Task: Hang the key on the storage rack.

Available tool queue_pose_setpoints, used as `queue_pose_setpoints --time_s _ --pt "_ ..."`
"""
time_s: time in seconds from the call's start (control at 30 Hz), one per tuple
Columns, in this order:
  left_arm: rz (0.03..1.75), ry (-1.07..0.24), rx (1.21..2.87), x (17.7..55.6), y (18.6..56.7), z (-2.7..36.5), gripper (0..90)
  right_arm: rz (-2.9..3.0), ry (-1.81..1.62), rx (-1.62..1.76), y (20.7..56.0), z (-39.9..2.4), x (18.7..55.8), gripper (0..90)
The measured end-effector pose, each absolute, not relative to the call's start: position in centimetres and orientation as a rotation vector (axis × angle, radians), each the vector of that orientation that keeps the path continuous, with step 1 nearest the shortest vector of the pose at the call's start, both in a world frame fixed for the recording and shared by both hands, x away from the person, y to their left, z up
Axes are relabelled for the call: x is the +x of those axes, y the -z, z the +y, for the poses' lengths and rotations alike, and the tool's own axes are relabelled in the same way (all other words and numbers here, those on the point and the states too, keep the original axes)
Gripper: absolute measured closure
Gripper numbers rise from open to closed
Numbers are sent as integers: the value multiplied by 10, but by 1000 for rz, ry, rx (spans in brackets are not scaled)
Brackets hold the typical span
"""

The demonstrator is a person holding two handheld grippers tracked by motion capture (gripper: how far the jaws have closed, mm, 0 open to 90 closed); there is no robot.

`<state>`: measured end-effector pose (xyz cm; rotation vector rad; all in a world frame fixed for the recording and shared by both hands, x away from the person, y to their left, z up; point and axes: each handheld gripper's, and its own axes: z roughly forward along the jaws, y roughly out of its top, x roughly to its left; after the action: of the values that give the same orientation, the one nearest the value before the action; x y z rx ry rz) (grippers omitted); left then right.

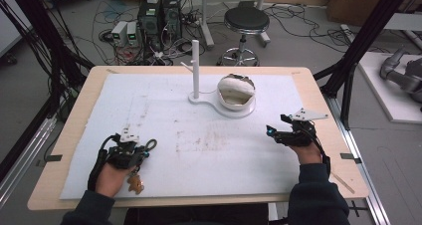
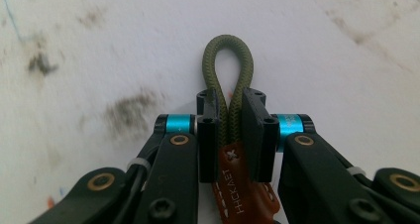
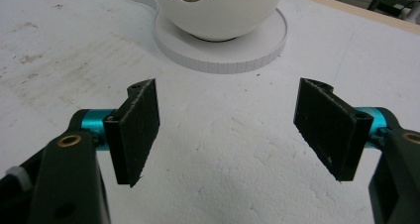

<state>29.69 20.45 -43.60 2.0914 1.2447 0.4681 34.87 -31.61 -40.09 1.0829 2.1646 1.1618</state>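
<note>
Pinching a doubled olive-green cord loop (image 2: 228, 75), the left gripper (image 2: 230, 130) has its two flat black pads pressed against both strands, with the rounded end of the loop sticking out past the jaws. The cord is woven and ribbed; below the pads it runs into a stitched brown leather tab (image 2: 241, 189) stamped with lettering. In the high view the left gripper (image 1: 130, 153) sits at the near left of the table, close to the front edge, and a small brown charm (image 1: 134, 184) hangs by the hand.

The right gripper (image 3: 230, 130) stands wide open with nothing between its rough, matte black pads — it rests at the near right (image 1: 293, 133), well apart from the left one.

A white foam sheet (image 1: 164, 110), pitted and smudged with grey-brown marks, covers most of the pale wooden tabletop (image 1: 318, 100). Toward the far side stands a white stand (image 1: 196, 70) with an upright post and a round base, which carries a smooth rounded white bowl-like holder (image 1: 236, 93). Between the two grippers and this stand the sheet lies open — broad, flat room on all sides.
</note>
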Motion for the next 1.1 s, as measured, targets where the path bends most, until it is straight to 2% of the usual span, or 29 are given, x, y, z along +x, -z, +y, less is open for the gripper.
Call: queue_pose_setpoints --time_s 0.1,0.17,0.2,0.27,0.43,0.47,0.5,0.57,0.67,0.87,1.1 --pt "1267 -469 2053 309 438 206 752 2165 -1165 1084 401 -317 349 262" --pt "1314 -430 2035 309 437 203 567 2162 -1166 1088 401 -317 348 262" --pt "1324 -454 2047 306 435 199 511 2163 -1169 1085 401 -318 349 261" --pt "1315 -488 2099 298 433 195 487 2157 -1168 1099 401 -319 348 262" --pt "1313 -483 2096 288 436 199 515 2160 -1167 1099 403 -321 349 262" --pt "1312 -480 2100 288 436 200 548 2160 -1165 1097 402 -320 348 263" --pt "1313 -466 2089 289 435 202 678 2159 -1165 1093 402 -320 348 263" --pt "1328 -423 2050 292 436 207 699 2157 -1166 1091 401 -319 348 263" --pt "1332 -435 2011 293 434 211 708 2157 -1166 1087 400 -318 348 263" --pt "1287 -418 1819 301 417 220 709 2151 -1168 1088 399 -319 348 263" --pt "1165 -473 1698 316 387 215 711 2136 -1188 1098 399 -321 347 263"
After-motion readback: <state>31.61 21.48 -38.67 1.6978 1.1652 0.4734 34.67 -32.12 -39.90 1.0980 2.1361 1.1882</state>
